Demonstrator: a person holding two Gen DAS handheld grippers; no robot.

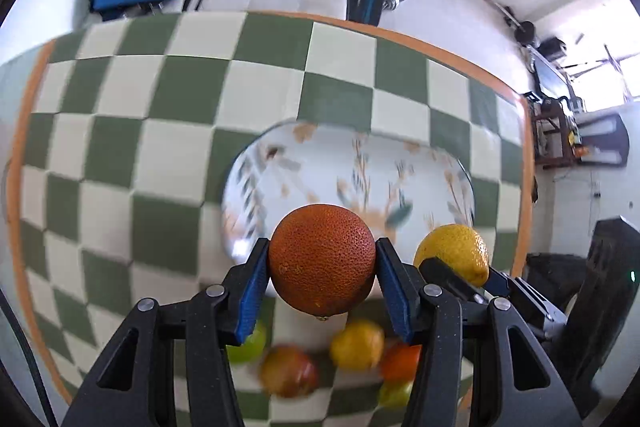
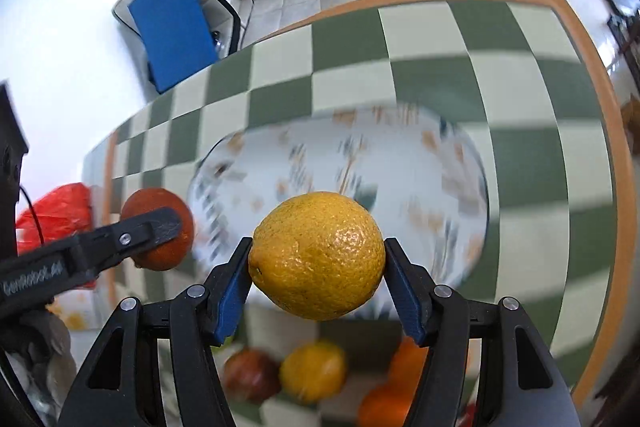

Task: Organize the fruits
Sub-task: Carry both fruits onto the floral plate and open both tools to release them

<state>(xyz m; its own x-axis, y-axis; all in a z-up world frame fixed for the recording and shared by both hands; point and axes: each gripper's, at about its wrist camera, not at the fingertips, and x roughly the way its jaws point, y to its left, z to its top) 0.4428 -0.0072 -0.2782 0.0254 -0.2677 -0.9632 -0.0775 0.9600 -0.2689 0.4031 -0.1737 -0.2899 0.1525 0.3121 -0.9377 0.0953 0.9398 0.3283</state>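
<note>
Left hand-held gripper [image 1: 322,263] clamped on a dark orange [image 1: 322,259], blue pads pressed to both flanks, fruit lifted clear of the checkered surface [image 1: 120,147] and hanging just short of the near rim of the floral plate [image 1: 360,163]. Ahead of that hand-held gripper, only bare plate: nothing set down on it as far as either view shows. Below and behind the held orange, blurred loose fruit on the surface: a green one [image 1: 248,347], a reddish apple-like one [image 1: 288,371], a yellow citrus [image 1: 356,345], an orange-red one [image 1: 400,361], another greenish one [image 1: 394,393] partly hidden by a finger. Just to the right, alongside, the right hand-held gripper [image 2: 318,267] closed on a lemon [image 2: 318,255], likewise raised and poised before the same plate [image 2: 280,171], whose middle is bare ahead of it. Under this one too, loose pieces waiting: a dark red fruit [image 2: 252,375], a yellow citrus [image 2: 312,371], two orange ones [image 2: 408,359] low at the right, too smeared to name more closely. Judged from this: barely begun, with two fruits picked and carried toward the plate, none delivered, at least five left on the surface. Likely remaining: lowering both onto the plate, letting go, then returning for the rest. Strong blur on plate and surface, so exact height over the rim not readable.
</note>
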